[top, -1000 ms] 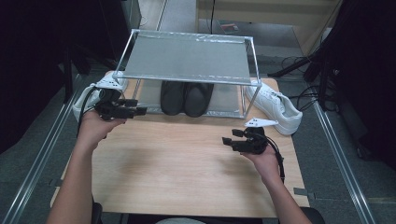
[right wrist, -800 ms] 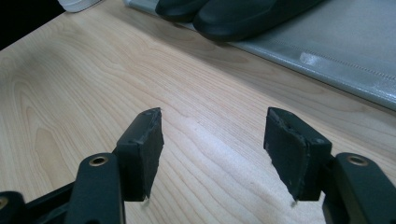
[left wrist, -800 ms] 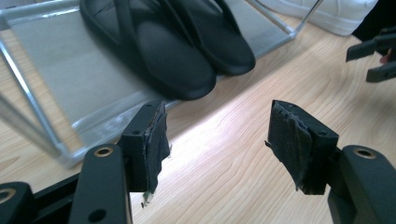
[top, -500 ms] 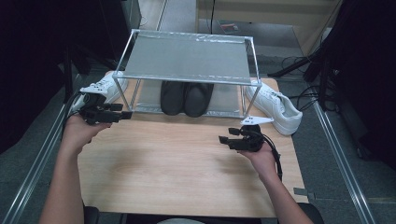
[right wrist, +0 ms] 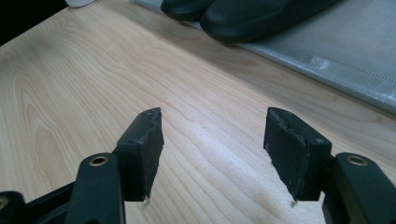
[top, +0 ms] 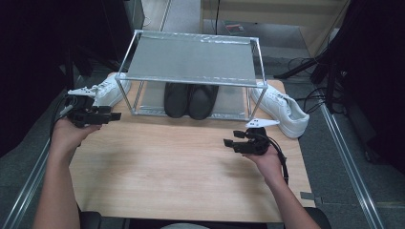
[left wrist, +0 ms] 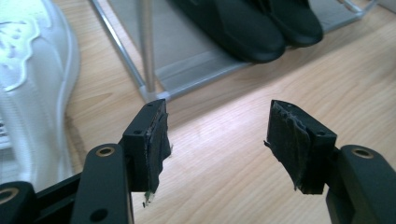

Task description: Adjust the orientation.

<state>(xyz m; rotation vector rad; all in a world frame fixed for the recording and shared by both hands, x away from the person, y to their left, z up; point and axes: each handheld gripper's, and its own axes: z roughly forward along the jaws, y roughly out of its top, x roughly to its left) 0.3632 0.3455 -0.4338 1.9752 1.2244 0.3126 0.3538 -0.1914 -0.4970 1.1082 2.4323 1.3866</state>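
Note:
A metal two-level rack (top: 191,59) stands at the back of the wooden table (top: 167,167). A pair of black shoes (top: 190,100) sits on its lower shelf, also seen in the left gripper view (left wrist: 247,28) and the right gripper view (right wrist: 243,14). One white sneaker (top: 102,93) lies left of the rack (left wrist: 32,79), another white sneaker (top: 279,109) right of it. My left gripper (top: 114,116) (left wrist: 217,140) is open and empty, near the rack's front left leg (left wrist: 148,46). My right gripper (top: 229,143) (right wrist: 212,149) is open and empty over the table, in front of the rack's right part.
The rack's lower shelf (right wrist: 336,46) has free room to the right of the black shoes. Cables (top: 315,102) run on the floor beyond the table's right edge. Bare wood lies between the two grippers.
My left gripper has moved left and slightly back toward the white sneaker. My right gripper has shifted a little to the left. Both stay open.

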